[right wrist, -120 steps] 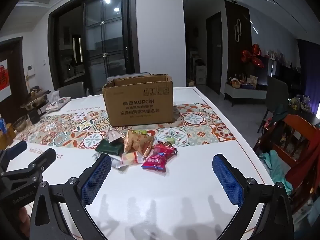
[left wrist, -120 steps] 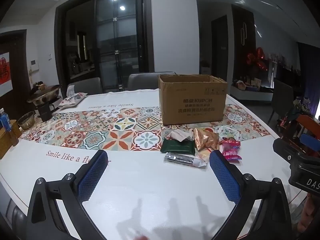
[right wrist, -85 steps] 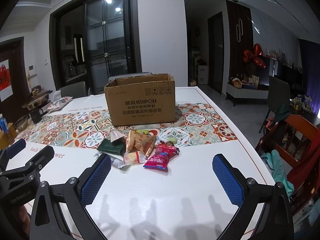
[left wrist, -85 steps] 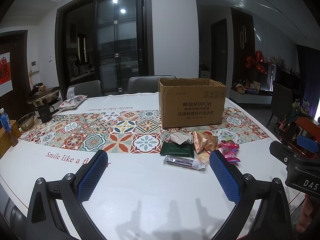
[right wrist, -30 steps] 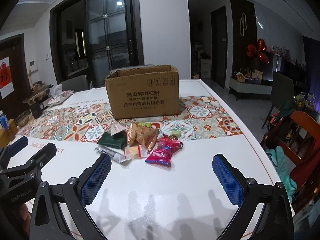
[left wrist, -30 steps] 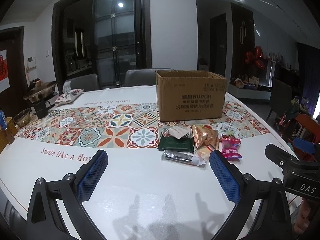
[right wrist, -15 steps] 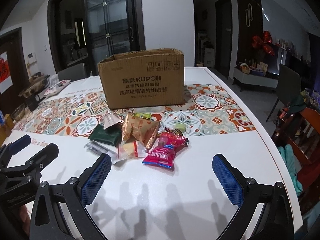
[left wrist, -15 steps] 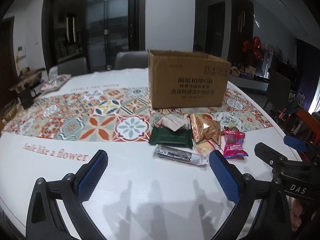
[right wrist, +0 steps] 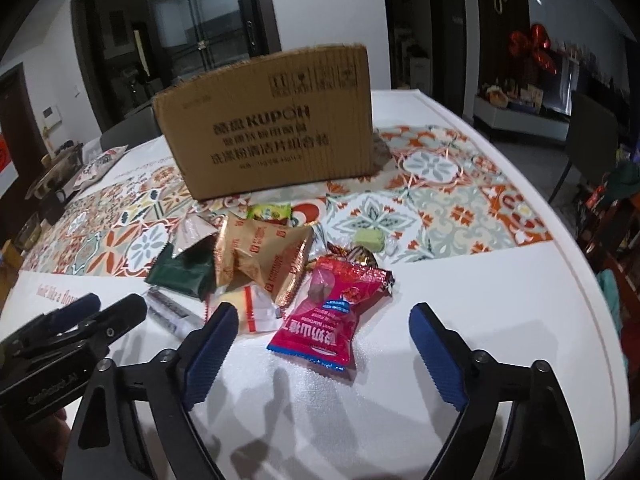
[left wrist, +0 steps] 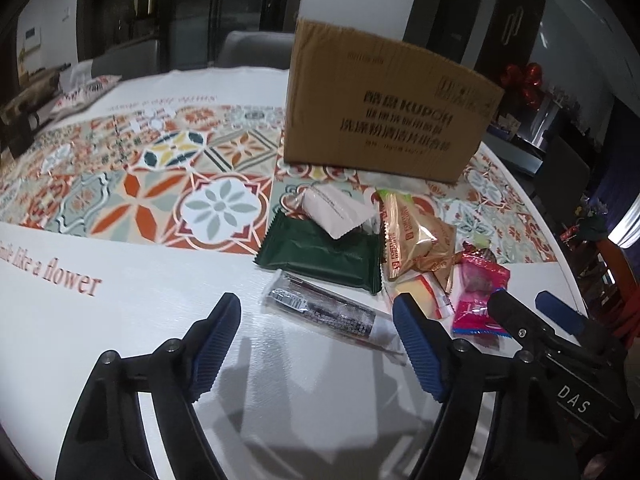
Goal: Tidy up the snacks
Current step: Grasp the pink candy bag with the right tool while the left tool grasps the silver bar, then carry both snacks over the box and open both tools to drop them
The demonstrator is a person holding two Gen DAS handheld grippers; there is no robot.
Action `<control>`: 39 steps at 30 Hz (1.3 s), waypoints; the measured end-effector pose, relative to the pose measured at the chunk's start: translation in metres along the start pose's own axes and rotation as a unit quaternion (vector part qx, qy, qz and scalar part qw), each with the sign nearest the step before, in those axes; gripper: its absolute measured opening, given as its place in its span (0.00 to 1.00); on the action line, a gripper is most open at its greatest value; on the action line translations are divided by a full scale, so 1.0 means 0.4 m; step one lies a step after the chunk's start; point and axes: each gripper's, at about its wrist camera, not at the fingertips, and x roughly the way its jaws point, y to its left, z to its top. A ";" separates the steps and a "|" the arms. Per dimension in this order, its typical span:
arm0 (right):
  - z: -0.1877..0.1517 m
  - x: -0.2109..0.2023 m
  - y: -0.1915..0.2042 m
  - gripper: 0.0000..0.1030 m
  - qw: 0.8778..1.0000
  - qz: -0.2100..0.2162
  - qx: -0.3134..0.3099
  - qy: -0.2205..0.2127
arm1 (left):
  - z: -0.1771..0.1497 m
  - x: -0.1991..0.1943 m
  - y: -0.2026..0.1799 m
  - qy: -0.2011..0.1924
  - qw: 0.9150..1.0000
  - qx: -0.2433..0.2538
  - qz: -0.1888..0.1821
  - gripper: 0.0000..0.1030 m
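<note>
A pile of snack packets lies on the white table in front of a brown cardboard box (left wrist: 384, 108) (right wrist: 268, 128). My left gripper (left wrist: 318, 338) is open, low over the table, its jaws on either side of a clear packet with a dark bar (left wrist: 332, 314). Behind that lie a dark green packet (left wrist: 320, 254), a gold packet (left wrist: 416, 240) and a white packet (left wrist: 336, 210). My right gripper (right wrist: 322, 354) is open just in front of a red-pink packet (right wrist: 332, 312). The gold packet (right wrist: 264, 256), a green candy (right wrist: 370, 240) and a small yellow-green packet (right wrist: 270, 213) lie beyond.
A patterned tile runner (left wrist: 132, 184) crosses the table (right wrist: 360, 420). The table's right edge (right wrist: 592, 300) curves near chairs. A pot and a cushion (left wrist: 84, 92) sit at the far left. Each gripper shows in the other's view, the right one (left wrist: 560, 344) and the left one (right wrist: 60, 340).
Both grippers have moved forward and down toward the snack pile. The left now brackets the clear bar packet, and the right is close to the red-pink packet. Both stay open.
</note>
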 end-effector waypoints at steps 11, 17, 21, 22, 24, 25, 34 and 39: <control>0.008 0.072 -0.028 0.69 0.999 0.012 0.039 0.036 | 0.019 0.062 -0.012 0.021 0.999 -0.026 0.004 0.66; 0.008 0.094 -0.026 0.62 0.998 0.015 0.041 0.046 | 0.024 0.100 -0.017 0.039 0.999 -0.022 0.025 0.58; 0.007 0.102 -0.021 0.57 0.998 0.017 0.038 0.047 | 0.014 0.104 -0.022 0.049 0.998 -0.008 0.040 0.42; 0.008 0.103 -0.020 0.57 0.998 0.014 0.035 0.047 | 0.012 0.101 -0.021 0.049 0.998 -0.006 0.040 0.40; 0.008 0.105 -0.021 0.54 0.998 0.012 0.033 0.046 | 0.007 0.096 -0.019 0.052 0.998 -0.005 0.038 0.31; 0.008 0.106 -0.021 0.54 0.998 0.010 0.032 0.047 | 0.006 0.094 -0.017 0.053 0.998 -0.005 0.038 0.29; 0.000 0.099 -0.004 0.39 0.999 -0.003 0.008 0.052 | -0.012 0.075 -0.013 0.062 0.998 0.004 0.020 0.22; -0.014 0.074 0.011 0.37 0.999 0.002 -0.001 0.050 | -0.024 0.058 -0.015 0.062 0.998 0.010 0.005 0.20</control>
